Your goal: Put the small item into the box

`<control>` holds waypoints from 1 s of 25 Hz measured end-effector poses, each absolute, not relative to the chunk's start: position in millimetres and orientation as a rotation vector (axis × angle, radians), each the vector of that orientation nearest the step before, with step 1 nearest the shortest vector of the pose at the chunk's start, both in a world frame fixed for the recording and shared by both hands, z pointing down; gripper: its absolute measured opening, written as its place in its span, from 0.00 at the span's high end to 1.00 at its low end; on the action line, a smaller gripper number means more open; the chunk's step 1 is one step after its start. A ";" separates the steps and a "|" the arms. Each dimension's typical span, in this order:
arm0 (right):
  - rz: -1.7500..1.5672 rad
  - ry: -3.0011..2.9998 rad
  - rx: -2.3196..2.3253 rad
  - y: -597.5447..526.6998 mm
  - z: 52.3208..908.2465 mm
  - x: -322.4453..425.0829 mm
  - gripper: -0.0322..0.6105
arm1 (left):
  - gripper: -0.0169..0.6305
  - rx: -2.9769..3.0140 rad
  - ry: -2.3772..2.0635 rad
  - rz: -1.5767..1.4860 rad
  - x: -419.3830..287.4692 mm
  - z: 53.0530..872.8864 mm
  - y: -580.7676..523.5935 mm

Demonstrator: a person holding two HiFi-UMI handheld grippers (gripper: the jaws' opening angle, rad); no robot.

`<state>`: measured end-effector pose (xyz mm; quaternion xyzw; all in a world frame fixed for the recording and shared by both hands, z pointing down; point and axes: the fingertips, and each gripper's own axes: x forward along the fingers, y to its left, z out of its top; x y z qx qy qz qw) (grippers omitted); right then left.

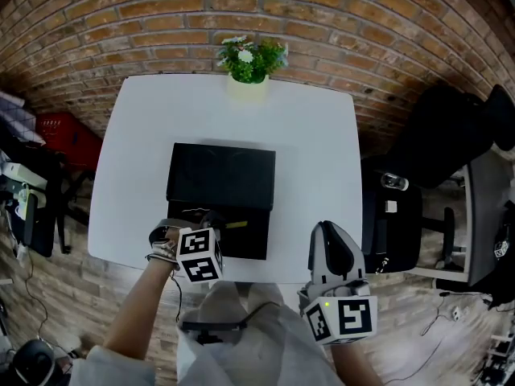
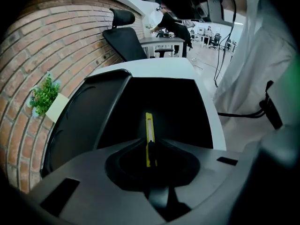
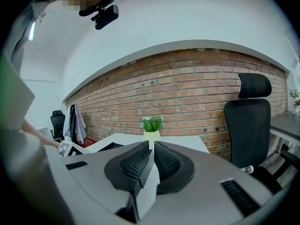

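**Grey left gripper [image 1: 216,223] clamps a slim yellow plastic bar [image 1: 236,225] over the open black box [image 1: 251,246]**

Seen along its own jaws, the left gripper [image 2: 150,146] has its dark pads closed on the near end of the yellow plastic bar [image 2: 149,128]. The bar's long axis runs straight out from the jaws. In the head view it points toward the person's right, across the box's front compartment, whose raised lid lies behind. Whether the bar touches the box floor cannot be told.

The right gripper [image 1: 327,230] hangs at the near edge of the white table [image 1: 314,135]. Its ribbed pads [image 3: 136,163] are drawn nearly together, with nothing between them.

A green plant in a pale pot [image 1: 249,63] stands at the table's far edge, against a red brick wall [image 1: 241,6]. A black office chair [image 3: 248,121] stands to the right, on a wood-plank floor [image 1: 80,296].
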<state>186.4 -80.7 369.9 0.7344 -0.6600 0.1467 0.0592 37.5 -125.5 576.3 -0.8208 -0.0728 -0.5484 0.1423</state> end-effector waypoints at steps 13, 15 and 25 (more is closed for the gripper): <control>0.395 -2.070 2.154 -99.0 360.6 181.0 0.86 | 0.85 -2.521 0.000 -1.445 41.2 537.5 -136.9; 0.375 -2.088 2.132 -104.0 356.7 178.7 0.86 | 0.87 -2.596 0.106 -1.373 41.3 519.0 -143.5; 0.095 -2.252 1.907 -128.1 316.6 143.0 0.86 | 0.95 -2.875 0.727 -0.869 15.7 398.8 -168.1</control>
